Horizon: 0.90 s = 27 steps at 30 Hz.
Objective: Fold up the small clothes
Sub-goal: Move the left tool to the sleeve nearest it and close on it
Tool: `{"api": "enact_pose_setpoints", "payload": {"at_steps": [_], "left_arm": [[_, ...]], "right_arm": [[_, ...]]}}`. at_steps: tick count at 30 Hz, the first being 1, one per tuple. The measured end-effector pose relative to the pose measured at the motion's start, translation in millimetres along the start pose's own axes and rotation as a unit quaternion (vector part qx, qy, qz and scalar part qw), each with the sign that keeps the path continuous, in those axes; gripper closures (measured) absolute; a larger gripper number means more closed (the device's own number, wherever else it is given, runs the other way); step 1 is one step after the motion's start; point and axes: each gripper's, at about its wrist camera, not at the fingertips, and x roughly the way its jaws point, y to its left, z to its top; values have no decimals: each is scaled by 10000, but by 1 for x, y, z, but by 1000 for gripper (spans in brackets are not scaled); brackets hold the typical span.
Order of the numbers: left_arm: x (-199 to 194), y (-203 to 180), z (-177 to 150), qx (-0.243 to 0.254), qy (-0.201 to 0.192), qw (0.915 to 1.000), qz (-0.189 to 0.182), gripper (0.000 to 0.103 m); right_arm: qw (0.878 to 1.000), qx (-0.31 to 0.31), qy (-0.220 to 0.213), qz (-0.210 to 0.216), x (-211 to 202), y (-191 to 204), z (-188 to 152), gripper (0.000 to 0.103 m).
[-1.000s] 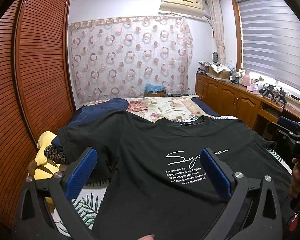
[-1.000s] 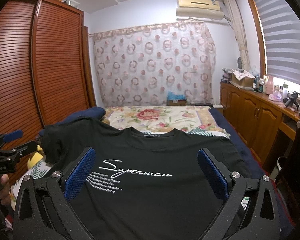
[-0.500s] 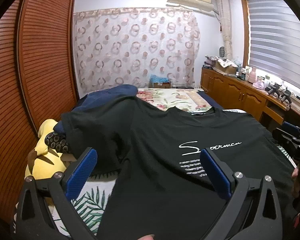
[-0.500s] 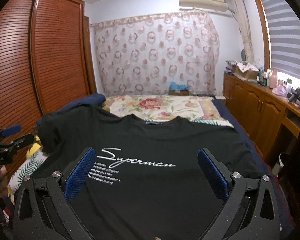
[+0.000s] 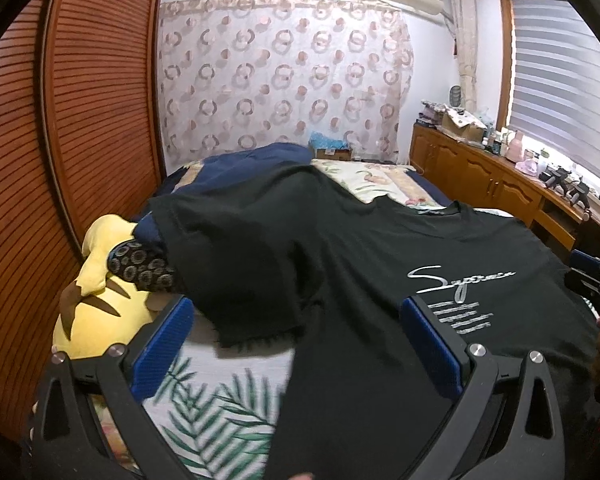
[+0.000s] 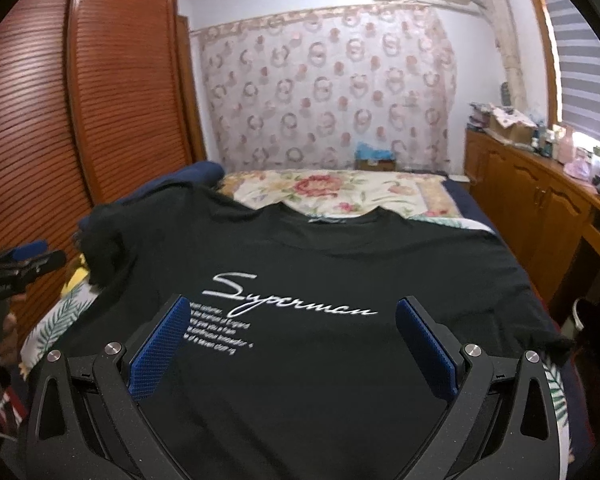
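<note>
Hovering low over the bed, both spread wide and pinching nothing: left tool, right tool. Directly beneath and ahead of both, black T-shirt laid front-up on the palm-leaf sheet, "Superman" script between the right tool's blue pads. Ahead-left of the left tool, left sleeve rumpled over a navy blanket, yellow plush toy just beside it. Farther on, floral bedspread, then ring-patterned curtain.
</note>
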Motion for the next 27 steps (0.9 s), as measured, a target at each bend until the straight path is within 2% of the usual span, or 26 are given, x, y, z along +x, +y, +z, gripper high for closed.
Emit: {"api": "enact_pose_setpoints", "payload": {"at_steps": [5,9,14,16,19,22,27], "left_arm": [[12,31,5,-157,93,9998,-72,1],[20,53,14,-319,125,9993,-169,7],[35,69,35,-266,177,9994,-148,17],[44,76,42,-300,224,9990,-260,21],[60,87,50,-425,375,9977,-376,37],[77,95,52,-505,498,9970,-321,47],[96,105,48,-704,705,9950,-113,48]], "right_arm": [[9992,-207,191,271,18,10,0,0],[9978,-401,261,449,29,20,5,0],[9962,-528,336,601,43,30,9,0],[9956,-580,364,641,49,34,11,0],[9947,-632,406,705,56,39,13,0],[9941,-637,417,779,60,45,13,0],[9931,-685,442,838,63,51,10,0]]}}
